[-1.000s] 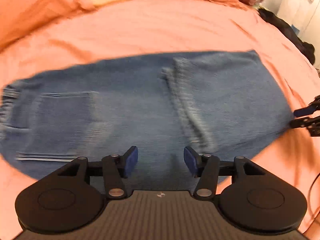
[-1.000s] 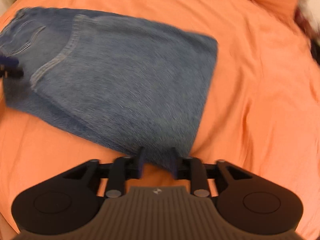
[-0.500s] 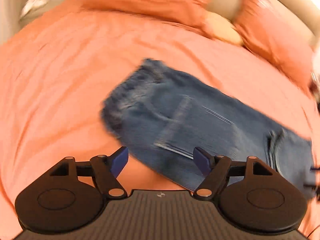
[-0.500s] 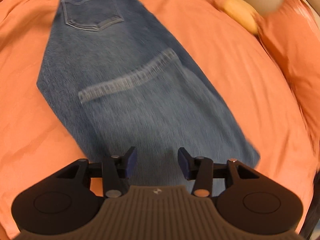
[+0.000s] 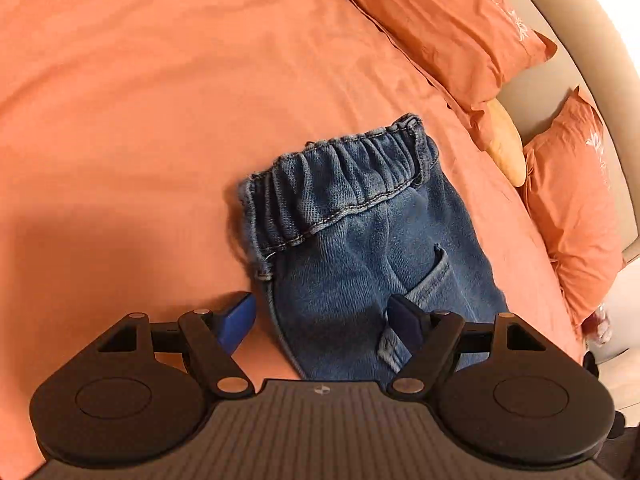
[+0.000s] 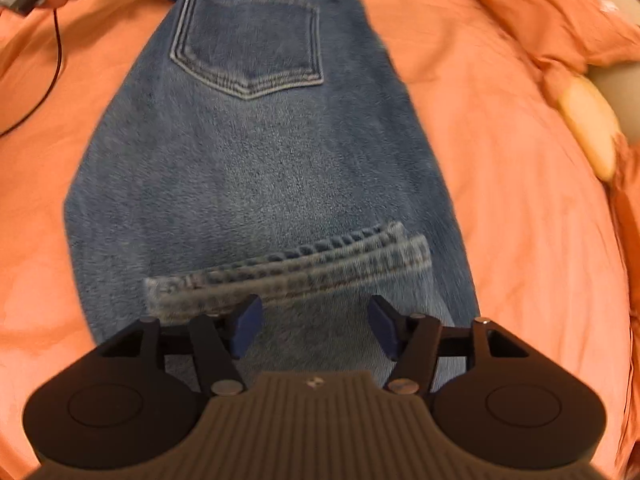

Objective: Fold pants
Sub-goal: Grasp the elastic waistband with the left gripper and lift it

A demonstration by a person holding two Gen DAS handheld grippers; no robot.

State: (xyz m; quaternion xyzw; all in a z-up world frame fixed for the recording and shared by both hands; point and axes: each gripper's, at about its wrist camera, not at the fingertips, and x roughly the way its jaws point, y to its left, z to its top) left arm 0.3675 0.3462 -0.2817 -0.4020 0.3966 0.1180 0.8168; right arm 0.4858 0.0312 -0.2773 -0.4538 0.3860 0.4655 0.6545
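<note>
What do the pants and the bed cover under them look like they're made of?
The pants look like mid-blue denim: a diagonal twill weave, pale contrast stitching around the back pocket and a gathered waistband that suggests elastic. The bed cover looks like thin matte woven fabric, probably cotton, judging by its soft fine creases; the fibre itself cannot be told.

Orange bedsheet (image 5: 160,80), matching pillows (image 5: 440,28), beige padded headboard (image 5: 560,52)
</note>
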